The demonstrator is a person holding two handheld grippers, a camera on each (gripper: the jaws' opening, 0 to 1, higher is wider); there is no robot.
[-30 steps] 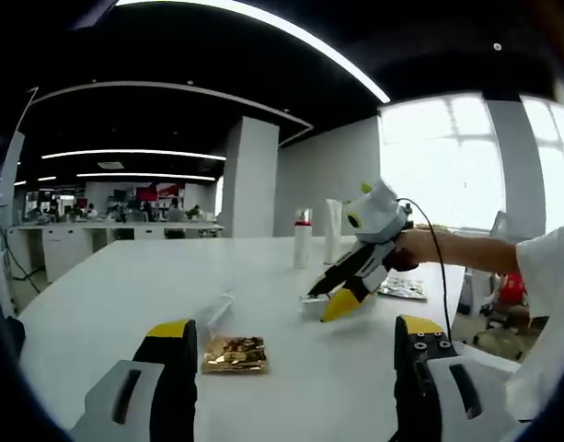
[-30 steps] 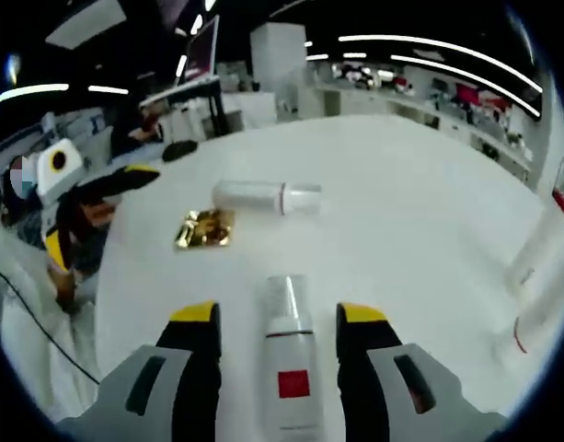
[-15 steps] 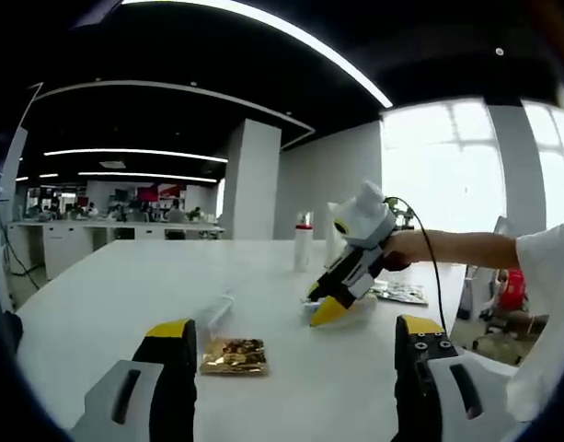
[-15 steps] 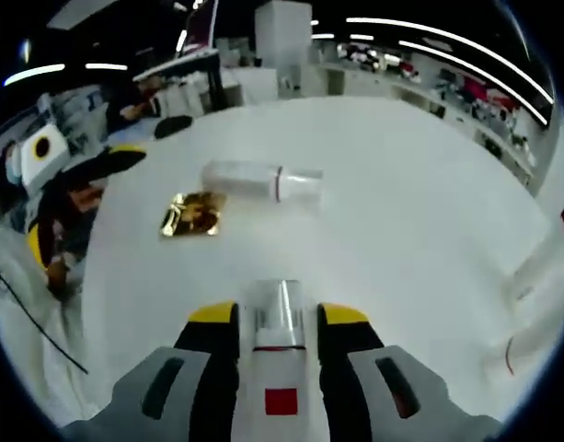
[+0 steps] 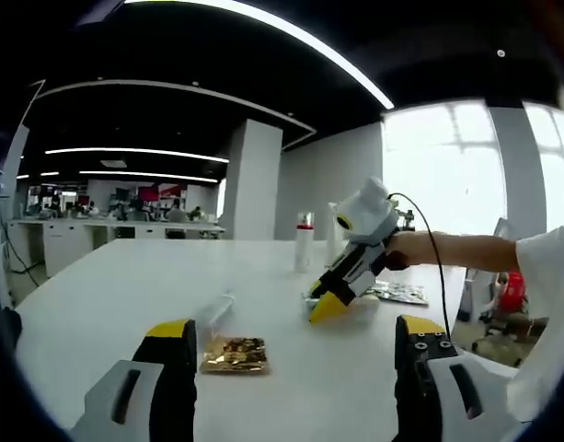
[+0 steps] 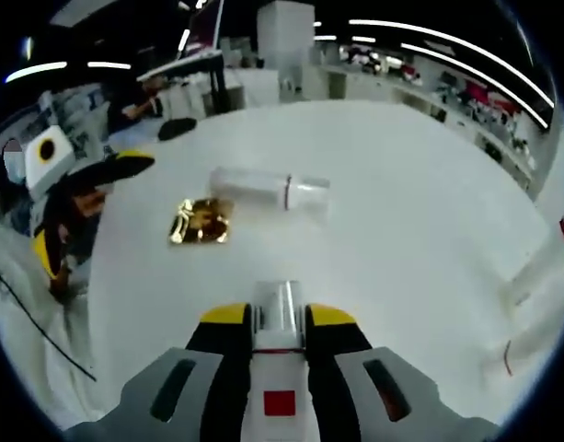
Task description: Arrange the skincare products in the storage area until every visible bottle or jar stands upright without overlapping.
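Now my right gripper (image 6: 278, 322) clamps the lying white bottle (image 6: 278, 368) by its body; slick rigid plastic, light. Left gripper (image 5: 291, 336) open. Second bottle (image 6: 270, 191) at 12 o'clock

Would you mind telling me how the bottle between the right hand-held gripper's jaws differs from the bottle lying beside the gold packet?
The held bottle is clamped between the jaws of the right hand-held gripper; the lying bottle rests free on the white table. The held bottle shows a red square label; the lying bottle shows only a thin red band. The held bottle points along the jaws; the lying one lies crosswise next to the gold packet. Both are whitish with clear caps.
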